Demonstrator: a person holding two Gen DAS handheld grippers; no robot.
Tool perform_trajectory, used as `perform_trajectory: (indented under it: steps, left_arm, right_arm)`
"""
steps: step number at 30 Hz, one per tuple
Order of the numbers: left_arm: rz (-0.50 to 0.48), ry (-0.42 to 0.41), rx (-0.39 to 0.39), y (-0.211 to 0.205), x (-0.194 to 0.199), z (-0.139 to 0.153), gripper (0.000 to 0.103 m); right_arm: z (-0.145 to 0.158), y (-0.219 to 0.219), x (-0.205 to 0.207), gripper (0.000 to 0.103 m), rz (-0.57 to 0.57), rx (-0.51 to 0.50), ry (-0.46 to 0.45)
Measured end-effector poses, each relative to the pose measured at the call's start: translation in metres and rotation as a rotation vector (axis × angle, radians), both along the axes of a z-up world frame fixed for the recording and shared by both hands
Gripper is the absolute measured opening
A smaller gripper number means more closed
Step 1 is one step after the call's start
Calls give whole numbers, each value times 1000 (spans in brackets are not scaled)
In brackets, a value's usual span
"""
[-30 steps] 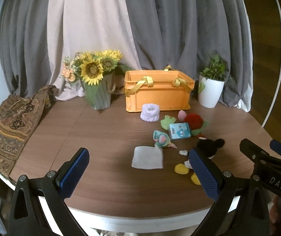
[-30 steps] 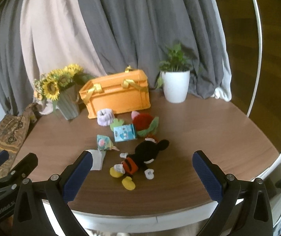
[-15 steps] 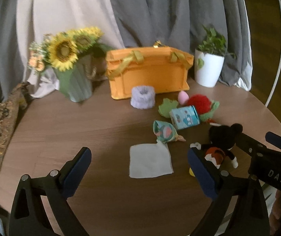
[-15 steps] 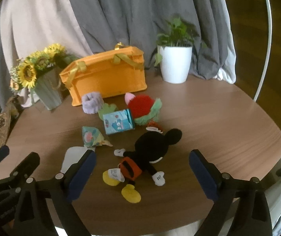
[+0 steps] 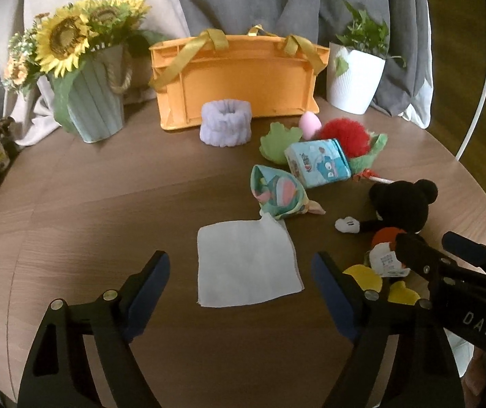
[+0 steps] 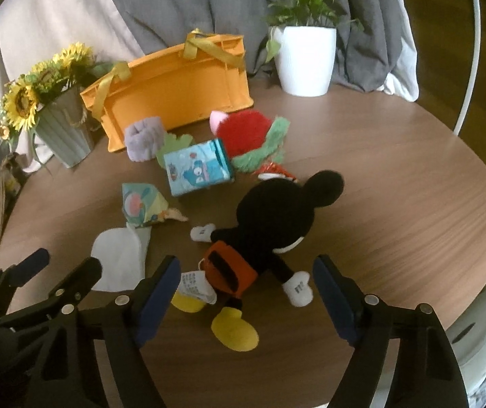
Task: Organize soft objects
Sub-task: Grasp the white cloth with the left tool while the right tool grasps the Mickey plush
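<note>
Over the near edge of the round table [image 5: 73, 204], the left gripper [image 5: 241, 292] hangs with its jaws apart, a flat white cloth [image 5: 246, 263] lying between them. Beside it the right gripper [image 6: 246, 289] is likewise spread, straddling the legs of a black mouse plush [image 6: 273, 214]. Farther in lie a patterned pouch [image 5: 277, 193], a blue printed cube [image 5: 318, 166], a red-and-green plush [image 5: 348, 137] and a lavender scrunchie [image 5: 226, 127], which sits just before the orange crate [image 5: 239, 78] at the far edge.

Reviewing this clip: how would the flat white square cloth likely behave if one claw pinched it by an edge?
The flat white square cloth lies thin and limp on the round wooden table, so it would probably drape rather than hold shape. It looks light. One corner seems tucked under the pastel patterned fabric pouch, which might drag.
</note>
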State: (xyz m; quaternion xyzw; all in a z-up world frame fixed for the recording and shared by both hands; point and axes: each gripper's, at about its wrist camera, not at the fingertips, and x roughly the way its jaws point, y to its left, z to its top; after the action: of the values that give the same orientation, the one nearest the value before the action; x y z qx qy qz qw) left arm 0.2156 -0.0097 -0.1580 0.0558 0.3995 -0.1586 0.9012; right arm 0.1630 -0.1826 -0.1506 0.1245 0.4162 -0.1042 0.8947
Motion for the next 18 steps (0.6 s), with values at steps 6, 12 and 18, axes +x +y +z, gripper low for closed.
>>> perform_trajectory:
  steps: [6, 12, 18]
  left_arm:
    - [-20, 30, -7, -3, 10, -13, 79]
    - [-31, 69, -14, -5, 18, -26, 72]
    - [-36, 92, -4, -7, 21, -36, 60]
  right_arm:
    - [-10, 2, 9, 77, 2, -3, 19]
    - [-20, 1, 17, 76, 1, -13, 36]
    - [-26, 3, 22, 76, 5, -27, 56]
